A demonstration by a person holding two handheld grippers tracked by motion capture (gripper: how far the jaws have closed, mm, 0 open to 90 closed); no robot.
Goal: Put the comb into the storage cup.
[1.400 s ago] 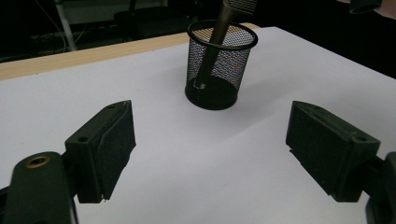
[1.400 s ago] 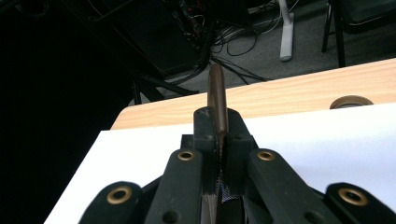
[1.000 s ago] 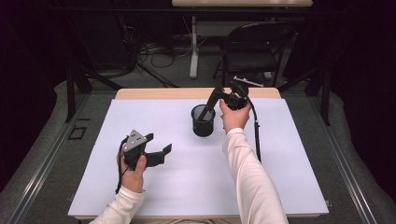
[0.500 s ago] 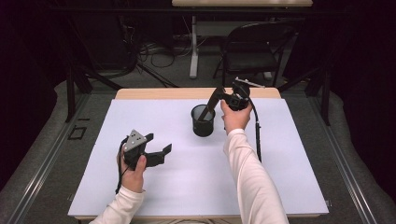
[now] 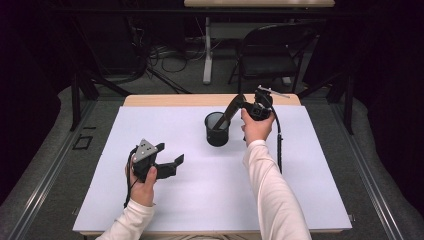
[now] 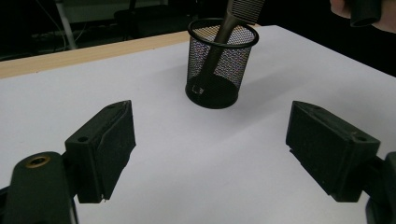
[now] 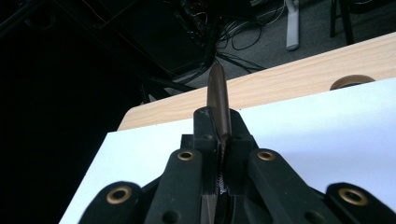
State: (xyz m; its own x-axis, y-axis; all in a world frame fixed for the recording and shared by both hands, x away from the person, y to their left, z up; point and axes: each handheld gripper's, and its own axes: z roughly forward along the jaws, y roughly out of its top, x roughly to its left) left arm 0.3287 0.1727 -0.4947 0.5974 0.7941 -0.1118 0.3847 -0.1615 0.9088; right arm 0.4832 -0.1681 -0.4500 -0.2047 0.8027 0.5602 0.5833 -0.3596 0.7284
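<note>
Near the centre of the high view we see the black mesh cup [image 5: 217, 129] holding the comb [image 5: 229, 114] (tilted), clamped by our right gripper [image 5: 239, 106], while our left gripper [image 5: 172, 165] stands apart.

The left gripper [image 5: 172, 165] is held low over the table by the left hand [image 5: 142, 180], its jaws spread wide apart with nothing between them. The right gripper [image 5: 239, 106] is raised by the right hand [image 5: 256, 127] on an outstretched, white-sleeved arm, its jaws clamped together.
</note>
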